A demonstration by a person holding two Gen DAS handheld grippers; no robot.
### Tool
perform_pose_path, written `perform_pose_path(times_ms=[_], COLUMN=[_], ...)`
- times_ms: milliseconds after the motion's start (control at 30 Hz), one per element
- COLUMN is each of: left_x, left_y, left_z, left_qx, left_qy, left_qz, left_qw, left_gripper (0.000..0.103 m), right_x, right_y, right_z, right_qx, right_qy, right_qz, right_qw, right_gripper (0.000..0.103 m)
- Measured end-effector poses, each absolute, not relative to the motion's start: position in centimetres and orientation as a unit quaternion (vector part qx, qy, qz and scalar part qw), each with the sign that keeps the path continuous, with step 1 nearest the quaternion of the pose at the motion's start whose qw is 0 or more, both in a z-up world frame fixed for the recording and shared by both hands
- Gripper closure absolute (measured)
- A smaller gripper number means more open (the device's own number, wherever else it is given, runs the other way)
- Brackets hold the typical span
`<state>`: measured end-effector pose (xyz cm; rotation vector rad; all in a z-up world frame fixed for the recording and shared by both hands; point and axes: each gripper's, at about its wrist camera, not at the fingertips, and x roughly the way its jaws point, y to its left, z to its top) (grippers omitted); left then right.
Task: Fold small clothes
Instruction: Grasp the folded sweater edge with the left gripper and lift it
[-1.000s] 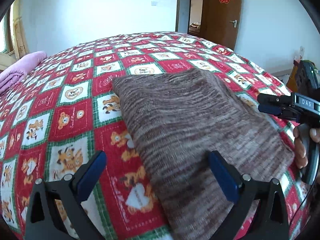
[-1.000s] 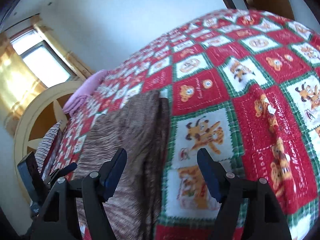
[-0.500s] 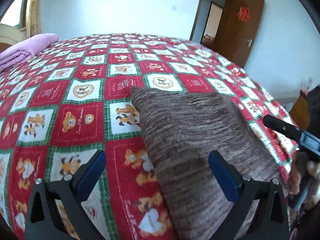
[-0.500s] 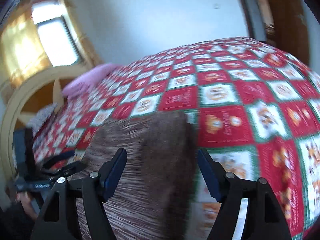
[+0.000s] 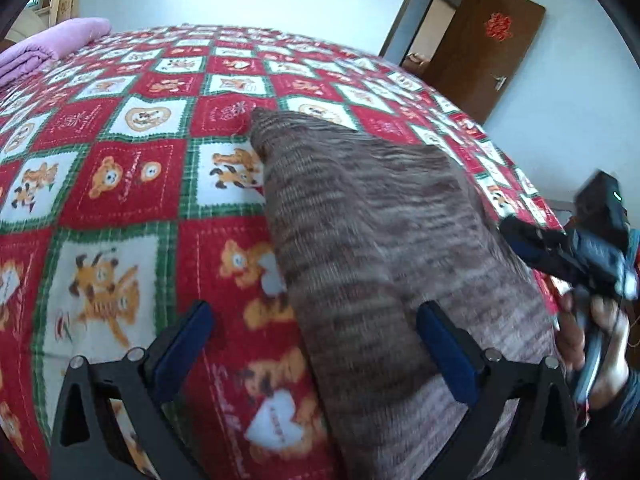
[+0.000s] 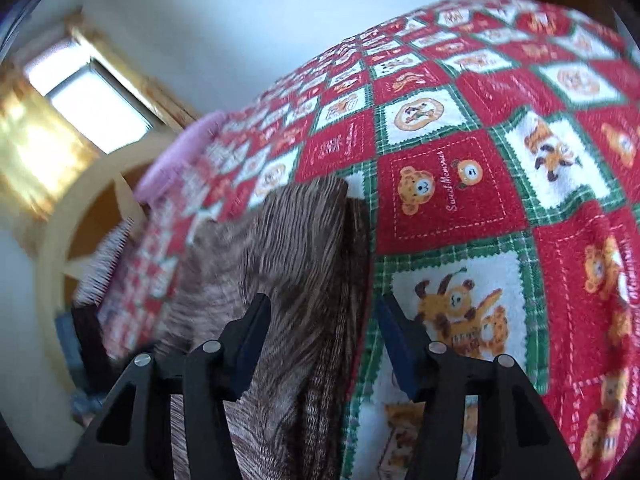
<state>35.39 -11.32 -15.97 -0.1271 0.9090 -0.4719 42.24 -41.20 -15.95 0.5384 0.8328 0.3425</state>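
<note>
Underneath everything spreads the red, white and green bear-patterned bedspread (image 5: 132, 184), taking up most of both views. Folded on it near the front edge lies the brown striped knit garment (image 5: 372, 232). Beyond stand a brown door (image 5: 480, 44), a window (image 6: 92, 100) and a folded pink blanket (image 5: 48, 46). Over the garment's left edge the left gripper (image 5: 312, 344) hangs released, its jaws spread wide. The right gripper (image 6: 322, 332) straddles the garment's right edge; its jaws have just been closing, the folded edge between them, not yet pinched.
</note>
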Motion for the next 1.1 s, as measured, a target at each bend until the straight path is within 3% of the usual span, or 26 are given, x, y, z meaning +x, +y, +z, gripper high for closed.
perform_pose_path(times_ms=[300,500,700,800,1033,1100], left_x=[35.4,35.1,34.7,34.6,33.6,33.4], left_y=[-12.7,-13.0,-13.9,-14.4,-15.5,-15.7], left_z=[-16.1,-15.9,-15.7,-15.6,-14.6,-14.3], left_qx=[-0.040,-0.044,-0.028,-0.012,0.032,0.046], left_qy=[0.425,0.417,0.411,0.409,0.399,0.397], left_qz=[-0.232,-0.271,-0.280,-0.273,-0.263,-0.259], left_qw=[0.874,0.867,0.867,0.871,0.878,0.879], left_gripper=[0.000,0.010,0.028,0.031,0.064,0.068], right_x=[46.9,48.0,47.8,47.4,46.5,45.9], right_y=[-39.0,-39.4,-38.6,-38.2,-37.2,-36.8], right_z=[-16.7,-17.9,-17.9,-17.6,-16.5,-16.0], right_qx=[0.247,0.285,0.264,0.247,0.223,0.218], right_qy=[0.417,0.415,0.412,0.409,0.410,0.406], right_qz=[0.193,0.233,0.216,0.204,0.165,0.161], right_qw=[0.853,0.832,0.845,0.855,0.869,0.873], right_gripper=[0.063,0.069,0.075,0.077,0.081,0.082])
